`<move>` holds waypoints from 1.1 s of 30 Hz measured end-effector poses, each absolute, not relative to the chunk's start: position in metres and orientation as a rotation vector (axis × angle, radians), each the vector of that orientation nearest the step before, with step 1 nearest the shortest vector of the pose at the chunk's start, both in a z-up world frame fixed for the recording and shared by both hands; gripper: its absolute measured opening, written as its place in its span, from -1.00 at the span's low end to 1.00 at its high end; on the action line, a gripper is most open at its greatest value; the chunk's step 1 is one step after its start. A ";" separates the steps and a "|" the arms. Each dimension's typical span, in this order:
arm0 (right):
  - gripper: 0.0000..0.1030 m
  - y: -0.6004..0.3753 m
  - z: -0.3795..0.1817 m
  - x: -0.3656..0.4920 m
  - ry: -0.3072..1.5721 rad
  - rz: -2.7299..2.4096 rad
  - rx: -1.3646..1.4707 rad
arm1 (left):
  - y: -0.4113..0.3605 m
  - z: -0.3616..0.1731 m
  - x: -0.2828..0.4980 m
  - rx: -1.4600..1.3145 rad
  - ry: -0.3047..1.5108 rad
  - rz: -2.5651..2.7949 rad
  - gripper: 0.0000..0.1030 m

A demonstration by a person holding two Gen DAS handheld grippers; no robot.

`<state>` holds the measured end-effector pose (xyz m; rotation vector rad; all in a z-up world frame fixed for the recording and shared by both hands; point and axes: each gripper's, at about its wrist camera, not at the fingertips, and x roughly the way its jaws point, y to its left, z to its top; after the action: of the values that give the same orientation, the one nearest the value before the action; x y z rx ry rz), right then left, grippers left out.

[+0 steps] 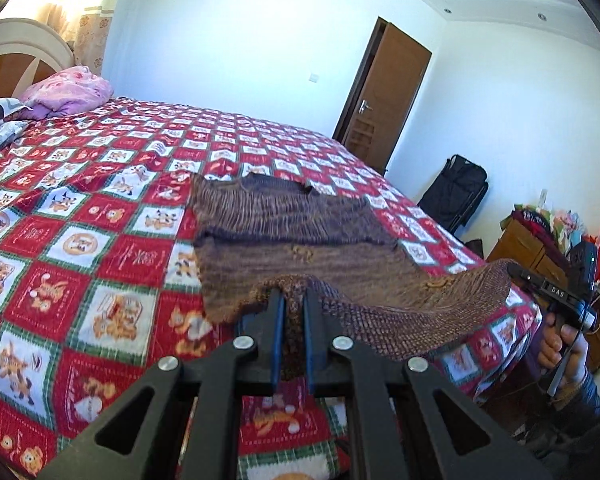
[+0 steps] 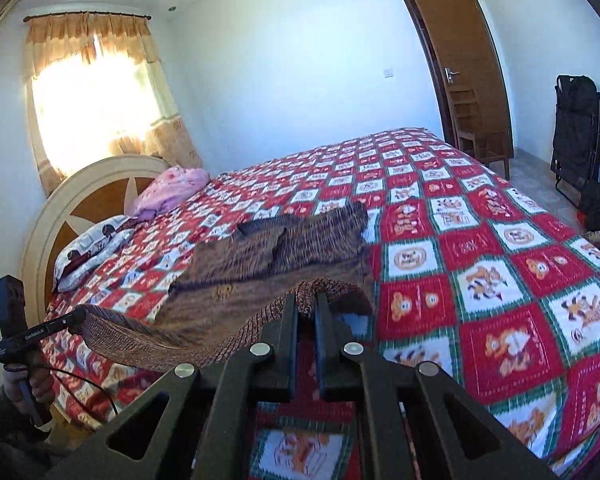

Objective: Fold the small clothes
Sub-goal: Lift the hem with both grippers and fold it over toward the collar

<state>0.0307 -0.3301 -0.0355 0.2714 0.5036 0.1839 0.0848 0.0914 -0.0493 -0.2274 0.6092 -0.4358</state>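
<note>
Sweater brown knit, sleeves folded in | hem lifted off bedspread | left tool, right tool each clamped on hem

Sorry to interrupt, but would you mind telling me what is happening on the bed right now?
A person is folding a brown knitted garment on the checked bedspread. The left gripper and the right gripper each pinch a near corner of its hem, lifted off the bed. The far part lies flat, with the sleeves folded across it.
</note>
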 end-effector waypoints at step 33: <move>-0.87 -0.317 0.010 0.194 0.485 0.167 0.207 | 0.102 -0.027 0.224 -0.297 0.609 -0.387 -0.82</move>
<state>0.1943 -0.3168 0.0097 0.2065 0.4850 0.1670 0.2245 0.1025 -0.0275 -0.2974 0.6088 -0.3865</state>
